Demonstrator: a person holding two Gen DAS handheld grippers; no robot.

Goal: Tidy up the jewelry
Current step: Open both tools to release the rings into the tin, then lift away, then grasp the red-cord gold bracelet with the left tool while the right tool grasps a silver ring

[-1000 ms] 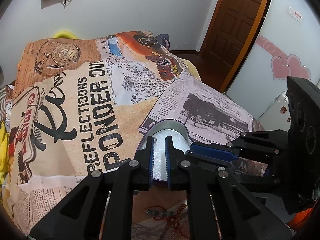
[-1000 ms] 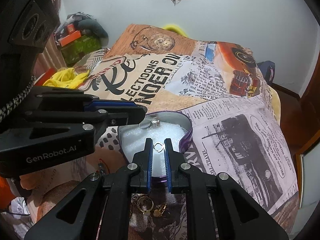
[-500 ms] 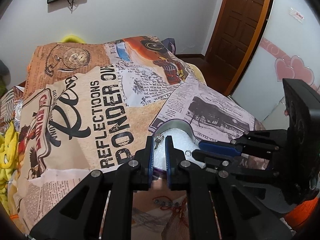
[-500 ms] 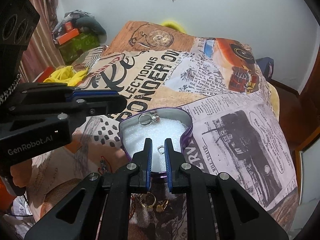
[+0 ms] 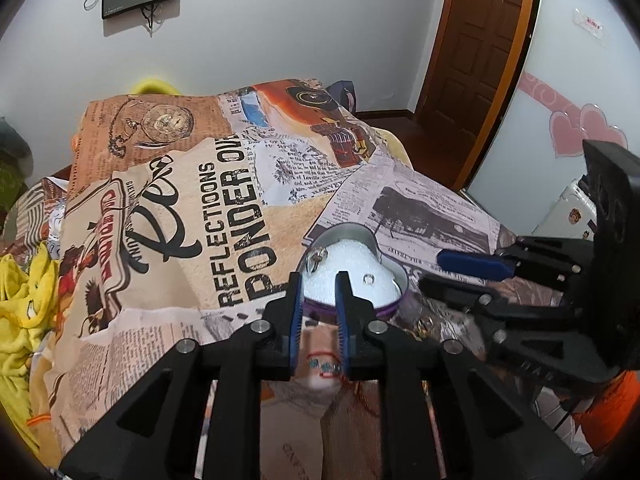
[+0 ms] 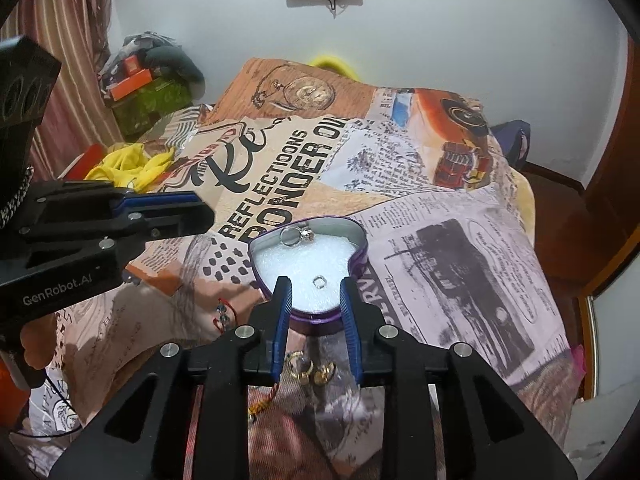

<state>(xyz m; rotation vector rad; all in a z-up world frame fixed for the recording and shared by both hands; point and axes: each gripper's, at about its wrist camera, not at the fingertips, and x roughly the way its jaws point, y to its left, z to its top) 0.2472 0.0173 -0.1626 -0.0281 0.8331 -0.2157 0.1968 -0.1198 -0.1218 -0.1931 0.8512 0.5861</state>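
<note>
The heart-shaped tin (image 6: pixel 308 268) sits on the bed's printed blanket (image 6: pixel 460 248), low of centre in the right wrist view, its white foam lining holding two pieces: a stone-set ring (image 6: pixel 297 235) at the far rim and a small silver ring (image 6: pixel 319 281) nearer the front. In the left wrist view the tin (image 5: pixel 354 272) lies just right of centre.

The task looks partly done. Loose pieces wait on the blanket outside the tin: gold rings (image 6: pixel 312 370) just in front of it, between the right gripper's arms, and a red beaded string (image 6: pixel 224 312) to the lower left, which also shows as a beaded piece (image 5: pixel 324 366) between the left gripper's arms.

The right gripper (image 6: pixel 316 300) now has its jaws apart and empty, with the small ring lying free on the foam between them; a second ago they were nearly together with that ring at their tips, so it has been released. The left gripper (image 5: pixel 319 300) has pulled back from the tin; its jaws, narrow earlier, are slightly apart and hold nothing.
</note>
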